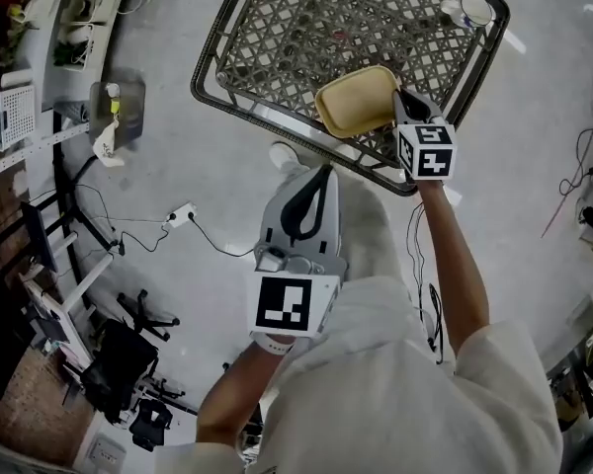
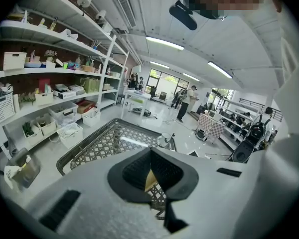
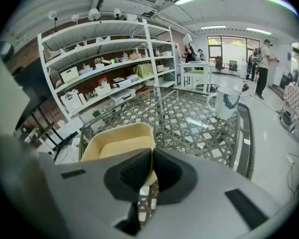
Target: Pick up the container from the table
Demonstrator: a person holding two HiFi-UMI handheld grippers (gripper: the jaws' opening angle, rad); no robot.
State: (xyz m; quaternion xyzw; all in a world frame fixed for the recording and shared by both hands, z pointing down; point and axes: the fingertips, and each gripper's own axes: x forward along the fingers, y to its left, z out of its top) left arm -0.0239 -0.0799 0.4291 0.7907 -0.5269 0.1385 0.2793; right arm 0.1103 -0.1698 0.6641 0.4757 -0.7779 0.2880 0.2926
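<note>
A shallow yellow container [image 1: 356,100] [image 3: 118,143] is at the near edge of the lattice-topped table [image 1: 217,97]. My right gripper [image 1: 400,102] [image 3: 152,151] is shut on the container's near right rim, with the wall pinched between its dark pads. I cannot tell whether the container rests on the table or hangs just above it. My left gripper [image 1: 321,171] [image 2: 150,151] is held back from the table over the floor. Its jaws are shut with nothing in them, and it points toward the table's near edge.
A white mug [image 1: 471,10] [image 3: 224,103] stands at the table's far right corner. Shelves with boxes [image 2: 45,98] line the left side. A power strip and cables [image 1: 181,215] lie on the floor left of me. People stand far off in the room [image 2: 183,103].
</note>
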